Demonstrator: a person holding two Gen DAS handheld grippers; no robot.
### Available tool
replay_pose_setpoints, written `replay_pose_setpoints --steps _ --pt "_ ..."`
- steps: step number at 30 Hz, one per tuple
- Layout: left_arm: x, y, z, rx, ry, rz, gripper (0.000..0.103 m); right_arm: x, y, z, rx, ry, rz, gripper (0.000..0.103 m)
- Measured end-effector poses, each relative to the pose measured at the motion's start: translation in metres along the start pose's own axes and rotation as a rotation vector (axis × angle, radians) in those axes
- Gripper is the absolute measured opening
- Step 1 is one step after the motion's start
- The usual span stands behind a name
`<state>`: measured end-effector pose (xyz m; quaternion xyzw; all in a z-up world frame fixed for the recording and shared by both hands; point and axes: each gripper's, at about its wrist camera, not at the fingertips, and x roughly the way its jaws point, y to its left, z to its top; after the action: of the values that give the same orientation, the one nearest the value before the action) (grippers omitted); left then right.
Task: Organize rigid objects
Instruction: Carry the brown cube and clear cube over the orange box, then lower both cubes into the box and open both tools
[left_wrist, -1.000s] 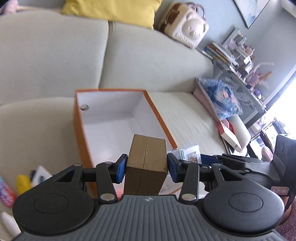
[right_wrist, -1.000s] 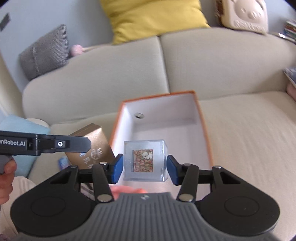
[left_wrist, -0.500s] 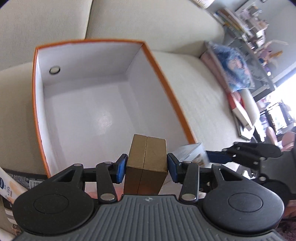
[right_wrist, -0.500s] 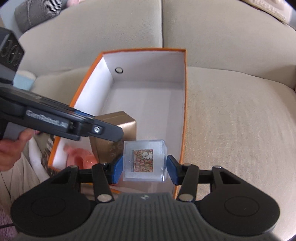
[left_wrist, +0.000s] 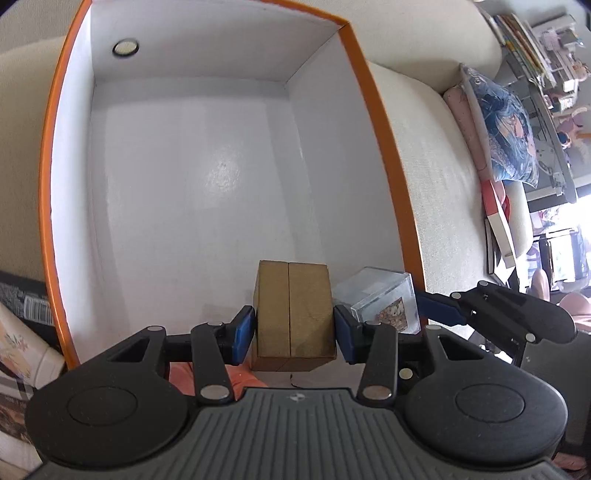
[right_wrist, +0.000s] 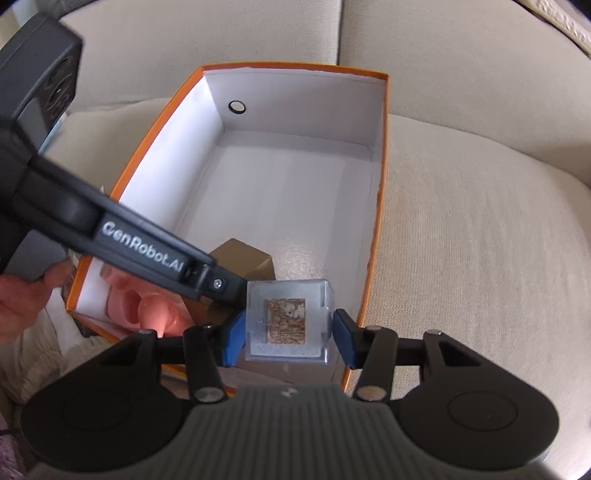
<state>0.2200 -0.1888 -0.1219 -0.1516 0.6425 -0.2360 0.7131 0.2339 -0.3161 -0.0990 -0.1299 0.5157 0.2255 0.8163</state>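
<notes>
An orange box with white inside walls (left_wrist: 376, 122) (right_wrist: 380, 206) lies open on a beige sofa. My left gripper (left_wrist: 294, 329) is shut on a gold box (left_wrist: 293, 314), held low over the near end of the orange box. My right gripper (right_wrist: 289, 334) is shut on a clear cube (right_wrist: 288, 321) with a small picture inside, just right of the gold box (right_wrist: 243, 258). That cube (left_wrist: 384, 302) shows beside the gold box in the left wrist view. A pink object (right_wrist: 147, 306) lies in the near left corner of the orange box.
The beige sofa cushion (right_wrist: 480, 240) stretches right of the box. Printed packages (left_wrist: 22, 325) lie left of it. A blue patterned pillow (left_wrist: 506, 133), books and shelves stand at the far right. A hand (right_wrist: 22, 299) grips the left gripper's handle.
Both grippers came down and tilted steeply toward the orange box. The gold box and the clear cube now hang inside its near end, side by side. Both grips held.
</notes>
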Motion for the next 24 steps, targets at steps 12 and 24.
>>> replay_pose_setpoints --steps 12,24 --pt "0.003 0.007 -0.001 -0.035 0.059 -0.003 0.052 0.005 0.005 0.002 -0.033 0.058 0.004 0.052" --pt "-0.004 -0.011 0.007 0.263 -0.001 0.022 0.048 0.007 0.004 0.007 0.041 0.128 0.014 0.052"
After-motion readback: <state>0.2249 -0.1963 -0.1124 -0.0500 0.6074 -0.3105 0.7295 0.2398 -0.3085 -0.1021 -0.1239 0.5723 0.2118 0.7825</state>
